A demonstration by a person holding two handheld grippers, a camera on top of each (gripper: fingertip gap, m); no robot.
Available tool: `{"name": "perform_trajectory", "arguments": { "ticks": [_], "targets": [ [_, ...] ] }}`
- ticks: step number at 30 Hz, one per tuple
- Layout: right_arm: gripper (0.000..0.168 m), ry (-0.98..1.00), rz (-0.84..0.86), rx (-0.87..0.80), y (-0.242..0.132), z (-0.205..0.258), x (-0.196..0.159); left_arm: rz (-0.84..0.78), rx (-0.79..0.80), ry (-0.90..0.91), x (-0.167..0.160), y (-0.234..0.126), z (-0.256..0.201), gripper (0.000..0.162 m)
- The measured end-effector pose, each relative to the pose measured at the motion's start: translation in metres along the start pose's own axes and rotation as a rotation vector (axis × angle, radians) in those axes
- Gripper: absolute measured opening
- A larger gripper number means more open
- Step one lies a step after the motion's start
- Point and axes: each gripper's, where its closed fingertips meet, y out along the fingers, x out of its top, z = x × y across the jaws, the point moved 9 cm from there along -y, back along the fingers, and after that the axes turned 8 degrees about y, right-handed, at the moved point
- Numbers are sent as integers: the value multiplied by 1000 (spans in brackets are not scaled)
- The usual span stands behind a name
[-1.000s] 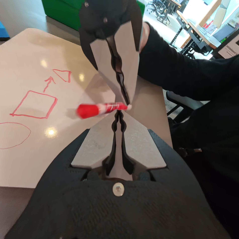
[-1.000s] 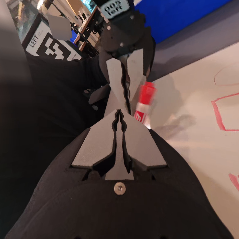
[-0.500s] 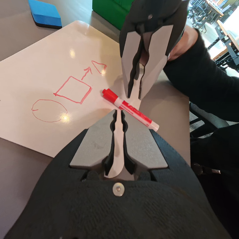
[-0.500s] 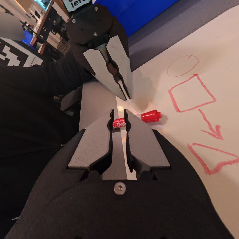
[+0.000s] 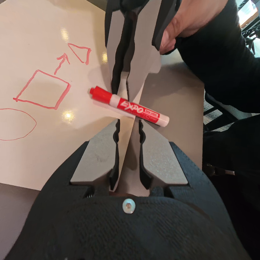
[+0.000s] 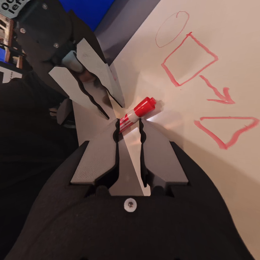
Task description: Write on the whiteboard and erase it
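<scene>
Now a capped red marker (image 5: 128, 106) lies across the whiteboard (image 5: 35, 28) edge, beside red drawn shapes (image 5: 42, 90). Left gripper (image 5: 129, 121) and right gripper (image 6: 128, 120) face each other over it, fingers parted and empty.

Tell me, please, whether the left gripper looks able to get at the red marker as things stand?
Probably yes. The left gripper is open, just short of the marker, which lies capped across the whiteboard edge. Only the open right gripper, close on the far side, might crowd it.

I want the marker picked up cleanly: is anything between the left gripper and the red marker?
Nothing visible. The red marker lies capped across the whiteboard edge, just beyond the open left gripper. The right gripper, also open, hangs close on its far side.
</scene>
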Motion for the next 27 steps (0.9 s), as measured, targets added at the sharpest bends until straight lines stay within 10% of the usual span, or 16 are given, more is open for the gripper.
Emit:
{"name": "perform_trajectory", "arguments": {
  "ticks": [11,19,27],
  "targets": [
    [16,-93,-36,-89,25,14,12,13,-35,27,0,2,-4,21],
    [37,-427,-115,-463,1,39,14,-17,-11,-28,0,-4,5,25],
    [47,-278,-10,-447,8,22,5,-69,-18,-78,1,-8,11,28]
  ]
}}
